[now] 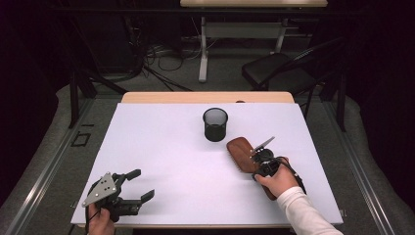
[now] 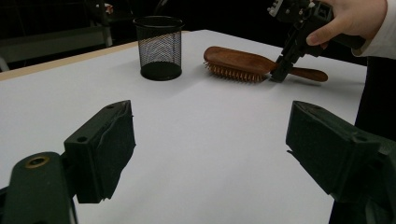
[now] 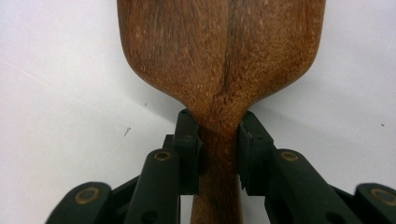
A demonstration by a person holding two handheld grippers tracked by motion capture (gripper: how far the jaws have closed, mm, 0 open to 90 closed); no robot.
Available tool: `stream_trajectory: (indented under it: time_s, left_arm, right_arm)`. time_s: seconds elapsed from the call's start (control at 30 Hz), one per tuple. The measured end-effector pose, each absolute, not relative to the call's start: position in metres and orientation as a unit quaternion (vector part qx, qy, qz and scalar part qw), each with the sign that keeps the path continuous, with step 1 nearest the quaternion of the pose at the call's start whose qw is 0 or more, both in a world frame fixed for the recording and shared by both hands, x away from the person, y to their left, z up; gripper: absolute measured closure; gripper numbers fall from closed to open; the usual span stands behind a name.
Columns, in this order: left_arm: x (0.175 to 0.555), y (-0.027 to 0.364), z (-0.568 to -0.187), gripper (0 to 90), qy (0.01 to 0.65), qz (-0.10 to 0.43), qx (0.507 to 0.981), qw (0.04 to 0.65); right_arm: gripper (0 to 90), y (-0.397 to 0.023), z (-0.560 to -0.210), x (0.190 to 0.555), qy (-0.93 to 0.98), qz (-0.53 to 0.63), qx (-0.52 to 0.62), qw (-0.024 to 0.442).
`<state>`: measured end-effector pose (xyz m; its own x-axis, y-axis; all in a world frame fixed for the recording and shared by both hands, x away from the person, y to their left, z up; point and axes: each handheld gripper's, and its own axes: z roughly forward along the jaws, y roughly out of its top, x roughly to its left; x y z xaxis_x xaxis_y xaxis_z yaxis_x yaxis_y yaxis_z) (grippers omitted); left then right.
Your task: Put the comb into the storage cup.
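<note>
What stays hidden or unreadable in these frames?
- Hairbrush handle end: high view, covered by the right hand.
- Right gripper: right gripper view, the brush head is cut off by the top edge.
- Mesh cup: high view, the inside is too dark to tell.

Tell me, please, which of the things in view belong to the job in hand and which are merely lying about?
In the job:
- wooden hairbrush, bristles down on the table
- right gripper, jaws closed on the brush's neck

Lying about:
- black mesh cup, standing upright beyond the brush
- left gripper, jaws open, holding nothing
- white table
- chair behind the table
</note>
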<state>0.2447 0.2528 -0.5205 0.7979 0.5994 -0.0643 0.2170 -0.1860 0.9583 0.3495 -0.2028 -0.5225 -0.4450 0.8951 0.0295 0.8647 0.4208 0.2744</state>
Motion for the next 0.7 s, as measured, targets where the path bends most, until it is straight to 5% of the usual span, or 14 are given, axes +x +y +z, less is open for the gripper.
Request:
stream_trajectory:
  time_s: [0.7]
  left_arm:
    - [0.245,0.252,-0.521,15.8,0.273,0.165,0.755,0.573]
  right_arm:
    - [72.4,-0.217,-0.518,0.337,0.823,0.198,0.529,0.062]
